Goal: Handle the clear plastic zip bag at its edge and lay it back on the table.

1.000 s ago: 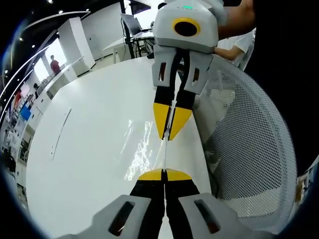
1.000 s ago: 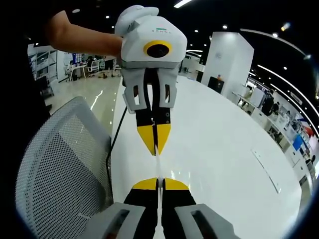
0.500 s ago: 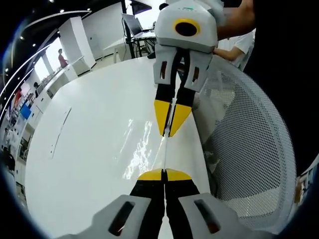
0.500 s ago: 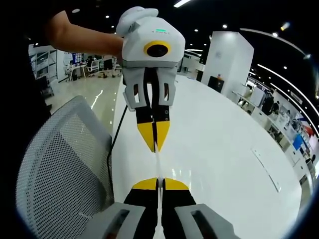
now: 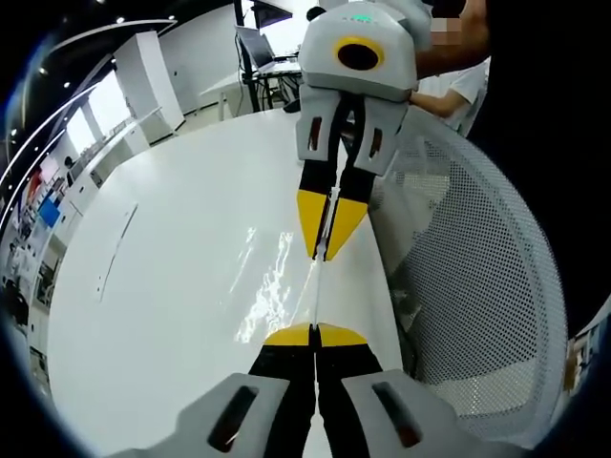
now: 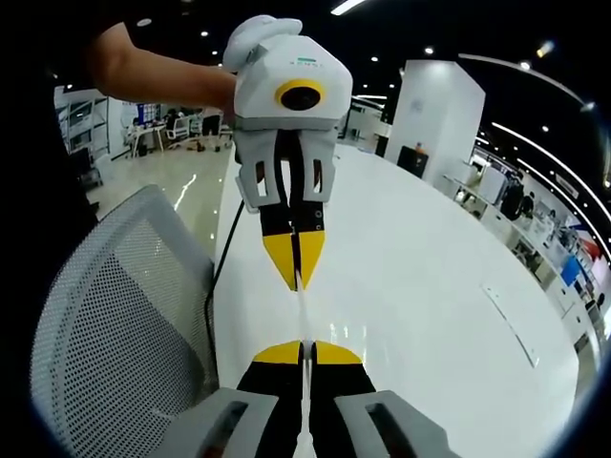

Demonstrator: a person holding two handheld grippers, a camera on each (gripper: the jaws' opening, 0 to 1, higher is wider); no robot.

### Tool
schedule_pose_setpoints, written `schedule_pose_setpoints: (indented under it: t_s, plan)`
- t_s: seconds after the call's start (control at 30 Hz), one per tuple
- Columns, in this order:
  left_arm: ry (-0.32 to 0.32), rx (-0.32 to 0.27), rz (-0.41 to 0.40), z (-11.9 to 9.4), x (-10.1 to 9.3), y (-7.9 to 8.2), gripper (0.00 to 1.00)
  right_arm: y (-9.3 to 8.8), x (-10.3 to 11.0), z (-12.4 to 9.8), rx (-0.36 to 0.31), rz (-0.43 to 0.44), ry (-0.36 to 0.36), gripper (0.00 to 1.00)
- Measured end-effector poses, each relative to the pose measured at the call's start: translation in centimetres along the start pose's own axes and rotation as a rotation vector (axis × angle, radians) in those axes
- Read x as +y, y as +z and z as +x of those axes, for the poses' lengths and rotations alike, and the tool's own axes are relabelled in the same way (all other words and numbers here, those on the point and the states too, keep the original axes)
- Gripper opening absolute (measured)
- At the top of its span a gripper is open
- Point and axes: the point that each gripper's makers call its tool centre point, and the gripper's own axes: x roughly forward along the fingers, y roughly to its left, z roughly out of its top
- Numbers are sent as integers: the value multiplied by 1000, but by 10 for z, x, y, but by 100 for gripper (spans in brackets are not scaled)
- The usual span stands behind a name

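Left tongs (image 5: 313, 336): yellow-tipped jaws pressed together on one end of the clear plastic zip bag (image 5: 313, 291); in the right gripper view they hang tip-down facing the camera (image 6: 297, 283), clamped on the far end of the bag edge.
Right tongs (image 6: 304, 353): jaws likewise closed on the bag's edge; in the left gripper view they point down toward the camera (image 5: 323, 253), gripping the opposite end.
Clear plastic zip bag: stretched edge-on as a thin pale strip between the two pairs of tongs, held above the counter, near its rim; seen as a fine line in the right gripper view (image 6: 302, 315).
Counter (image 5: 172, 286): white, glossy, rounded, with light glare below the bag.
Mesh chair (image 5: 477, 277): white perforated back just beside the counter's edge.
Person: a bare forearm (image 6: 158, 76) behind the left tongs.
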Motion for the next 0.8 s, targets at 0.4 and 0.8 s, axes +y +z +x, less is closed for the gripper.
schedule_pose_setpoints:
  t_s: [0.4, 0.8]
  plan:
    - [-1, 3, -1, 0, 0, -1, 0, 0, 0, 0, -3, 2, 0, 0]
    - [3, 1, -4, -2, 1, -3, 0, -1, 1, -2, 0, 6, -2, 0]
